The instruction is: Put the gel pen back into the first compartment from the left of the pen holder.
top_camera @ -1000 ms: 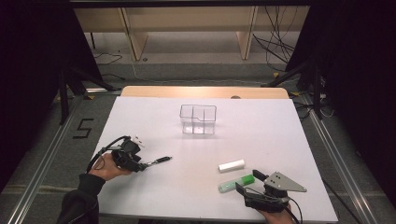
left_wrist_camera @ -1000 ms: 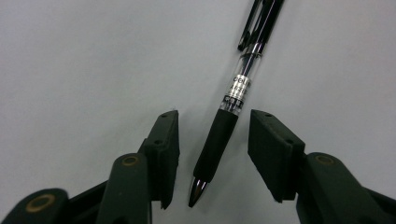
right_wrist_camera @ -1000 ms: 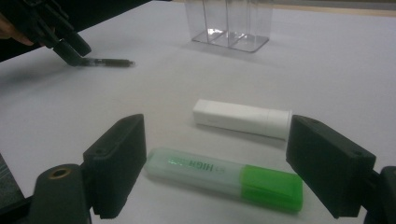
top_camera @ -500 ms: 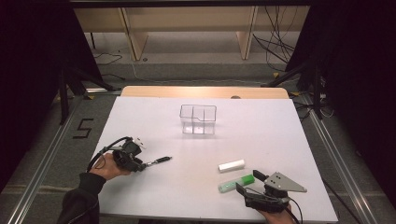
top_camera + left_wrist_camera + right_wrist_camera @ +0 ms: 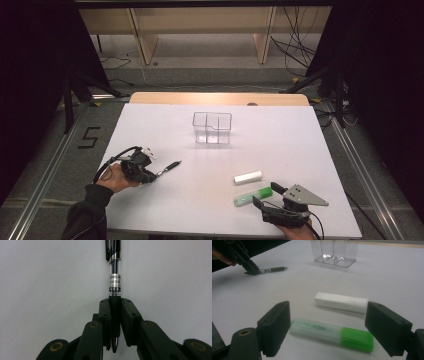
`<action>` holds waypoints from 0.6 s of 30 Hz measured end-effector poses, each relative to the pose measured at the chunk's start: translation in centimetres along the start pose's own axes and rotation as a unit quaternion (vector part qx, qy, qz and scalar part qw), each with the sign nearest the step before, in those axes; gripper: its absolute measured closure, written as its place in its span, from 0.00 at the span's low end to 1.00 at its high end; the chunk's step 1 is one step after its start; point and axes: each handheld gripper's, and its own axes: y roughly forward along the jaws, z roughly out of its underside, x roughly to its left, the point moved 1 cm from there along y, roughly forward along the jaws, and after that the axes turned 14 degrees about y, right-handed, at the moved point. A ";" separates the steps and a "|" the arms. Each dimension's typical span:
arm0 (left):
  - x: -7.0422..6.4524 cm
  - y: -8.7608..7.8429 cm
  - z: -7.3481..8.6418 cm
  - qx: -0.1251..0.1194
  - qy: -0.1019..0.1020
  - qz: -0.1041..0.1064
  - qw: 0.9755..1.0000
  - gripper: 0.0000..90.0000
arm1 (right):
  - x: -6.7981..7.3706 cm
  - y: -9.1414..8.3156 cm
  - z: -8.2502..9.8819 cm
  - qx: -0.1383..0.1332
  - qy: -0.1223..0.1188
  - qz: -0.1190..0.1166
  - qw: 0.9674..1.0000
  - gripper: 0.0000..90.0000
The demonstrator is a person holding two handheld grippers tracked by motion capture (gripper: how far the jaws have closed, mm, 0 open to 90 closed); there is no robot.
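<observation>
Nothing visibly moved since the earlier frames: left claw (image 5: 159,173) at lower left of the high view, clamped on pen (image 5: 170,166) by its grip end, pen lying low over the white surface (image 5: 150,125), tip back between the jaws in the left gripper view (image 5: 115,315). Right claw (image 5: 264,196) at lower right, spread wide either side of green highlighter (image 5: 332,333), not touching it, with white eraser (image 5: 340,302) just beyond and apart from the highlighter. Clear box (image 5: 212,127) upright near the upper middle, well apart from both claws.
</observation>
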 end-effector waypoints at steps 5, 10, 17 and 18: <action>-0.2 -0.6 -0.6 -0.013 -0.007 0.008 1.000 0.88 | 0.2 0.0 -0.1 -0.002 -0.002 -0.004 1.000 0.24; -0.7 -1.3 -1.9 -0.031 -0.010 0.022 0.999 0.88 | 0.5 0.0 -0.2 -0.005 -0.002 -0.010 1.000 0.24; -1.6 -1.7 -4.4 -0.043 0.007 0.042 0.998 0.88 | 1.9 0.1 -0.9 -0.011 -0.043 -0.009 0.999 0.24; -1.8 -1.7 -4.8 -0.042 0.012 0.046 0.998 0.88 | 2.3 0.2 -1.0 -0.011 -0.054 -0.009 0.998 0.24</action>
